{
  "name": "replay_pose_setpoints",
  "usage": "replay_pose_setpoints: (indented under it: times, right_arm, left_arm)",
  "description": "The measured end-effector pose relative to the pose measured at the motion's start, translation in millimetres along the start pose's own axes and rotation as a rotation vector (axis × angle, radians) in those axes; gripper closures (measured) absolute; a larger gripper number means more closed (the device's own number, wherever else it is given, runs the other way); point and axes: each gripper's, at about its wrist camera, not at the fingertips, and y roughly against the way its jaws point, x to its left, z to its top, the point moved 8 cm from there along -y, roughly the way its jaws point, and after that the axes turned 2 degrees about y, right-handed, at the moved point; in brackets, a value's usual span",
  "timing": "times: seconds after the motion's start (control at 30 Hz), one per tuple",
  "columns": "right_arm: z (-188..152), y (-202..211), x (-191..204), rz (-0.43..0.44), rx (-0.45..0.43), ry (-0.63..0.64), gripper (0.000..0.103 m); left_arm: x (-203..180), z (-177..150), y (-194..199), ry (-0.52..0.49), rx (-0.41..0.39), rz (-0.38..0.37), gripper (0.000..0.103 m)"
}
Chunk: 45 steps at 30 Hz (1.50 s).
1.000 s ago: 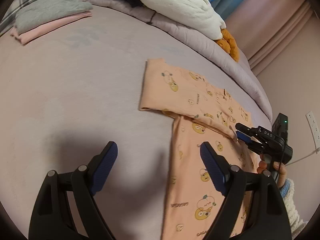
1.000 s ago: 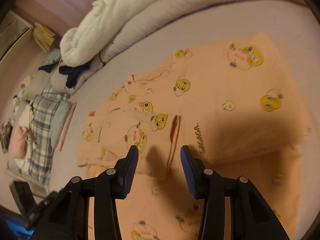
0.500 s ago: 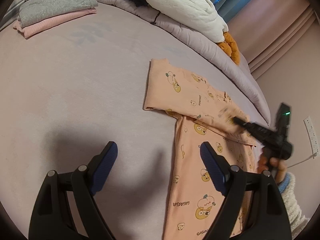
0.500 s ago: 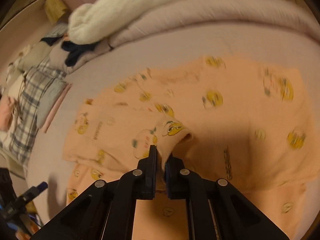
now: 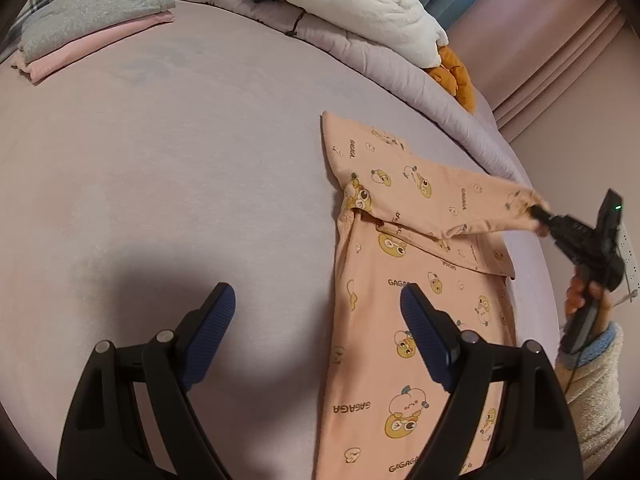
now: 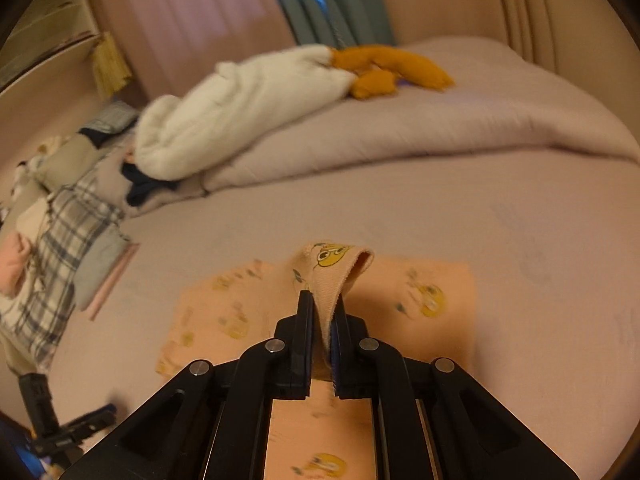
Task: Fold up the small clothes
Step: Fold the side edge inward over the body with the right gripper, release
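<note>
Item: peach printed top (image 5: 404,320), small, laid flat on the right part of the bed (image 5: 200,168), body running near to far.

Sleeve (image 5: 460,204): cuff clamped in the right gripper (image 6: 322,320), jaws together on a fold of cloth, raised off the bed and drawn out toward the right edge.

Left gripper (image 5: 316,336): jaws apart, empty, hovering over the near left edge of the top, touching nothing.

Hazards, as judged:
- Grip sits on a thin pinch at the cuff; a sharp pull could slide it free and drop the sleeve crooked.
- Nothing pins the body; dragging the sleeve could shift or wrinkle the folds already lying at the shoulder.
- The top lies near the right edge of the bed; carried too far, the cloth could spill over.

Also present: folded clothes (image 5: 88,32), far left; white blanket (image 5: 360,4), far.
</note>
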Motion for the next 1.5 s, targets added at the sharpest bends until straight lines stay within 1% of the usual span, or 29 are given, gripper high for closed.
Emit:
replay_pose_setpoints:
  times: [0.07,0.13,0.2,0.23,0.33,0.37,0.43,0.5,0.6,0.63,0.7,0.73,0.77,0.8,0.87,1.0,1.03,1.1,1.17,1.2,1.3,1.33,1.5]
  right_arm:
    - [-7,-13,-5,-0.015,0.04,-0.03,0.094]
    - [-14,-28,-15,-0.061,0.073,-0.051,0.094]
    - [-23,-40,-24,-0.095,0.124,-0.078,0.094]
    - [-26,-44,-31,-0.127,0.14,-0.085,0.094]
    - [-33,-46,-49,-0.23,0.167,-0.074,0.094]
    - [-32,-42,-52,-0.245,0.155,-0.082,0.094]
    - [-25,-30,-45,-0.204,0.087,-0.071,0.094]
    - [-22,-22,-31,-0.151,0.054,-0.033,0.094]
    - [-30,-29,-10,-0.078,0.095,0.035,0.094]
    - [-38,-37,-9,-0.09,0.128,0.063,0.094]
    - [-52,-54,-16,-0.158,0.195,0.08,0.094]
    - [-60,-62,-23,-0.177,0.23,0.061,0.094]
    - [-64,-66,-27,-0.166,0.238,0.033,0.094]
    - [-63,-63,-28,-0.153,0.219,0.009,0.094]
    - [-62,-51,-26,-0.136,0.208,-0.023,0.094]
    - [-71,-21,-18,-0.085,0.181,-0.02,0.091]
    - [-77,-13,-17,-0.072,0.176,-0.02,0.089]
    - [-89,3,-18,-0.048,0.161,-0.03,0.078]
    - [-102,17,-22,-0.036,0.157,-0.059,0.054]
    - [-109,25,-26,-0.034,0.151,-0.078,0.051]
    - [-127,42,-42,-0.033,0.152,-0.126,0.051]
    - [-122,40,-44,-0.035,0.155,-0.136,0.051]
    - [-147,58,-60,-0.055,0.178,-0.183,0.051]
  left_arm:
    - [-3,-1,-1,-0.005,0.003,0.001,0.018]
    - [-5,-2,-2,-0.012,0.007,0.003,0.018]
    - [-9,-3,-3,-0.022,0.014,0.002,0.018]
    - [-11,-4,-4,-0.025,0.016,0.002,0.018]
    - [-16,-6,-7,-0.04,0.026,-0.002,0.018]
    - [-18,-6,-8,-0.047,0.028,-0.004,0.018]
    - [-22,-7,-11,-0.056,0.033,-0.009,0.018]
    - [-27,-8,-13,-0.063,0.038,-0.016,0.018]
    - [-36,-10,-14,-0.078,0.041,-0.031,0.018]
    - [-38,-11,-14,-0.083,0.044,-0.034,0.018]
    - [-42,-14,-13,-0.098,0.05,-0.037,0.018]
    - [-43,-16,-13,-0.101,0.052,-0.036,0.018]
    - [-43,-17,-11,-0.101,0.052,-0.036,0.018]
    - [-42,-19,-9,-0.1,0.053,-0.039,0.018]
    - [-40,-22,-7,-0.095,0.055,-0.036,0.018]
    - [-34,-32,-2,-0.082,0.066,-0.033,0.018]
    - [-32,-36,-1,-0.075,0.075,-0.037,0.018]
    - [-31,-44,1,-0.07,0.087,-0.042,0.018]
    - [-31,-51,3,-0.071,0.097,-0.043,0.018]
    - [-31,-55,4,-0.071,0.102,-0.044,0.018]
    - [-30,-65,6,-0.059,0.119,-0.055,0.018]
    - [-30,-69,7,-0.053,0.125,-0.062,0.018]
    - [-30,-85,9,-0.037,0.149,-0.083,0.018]
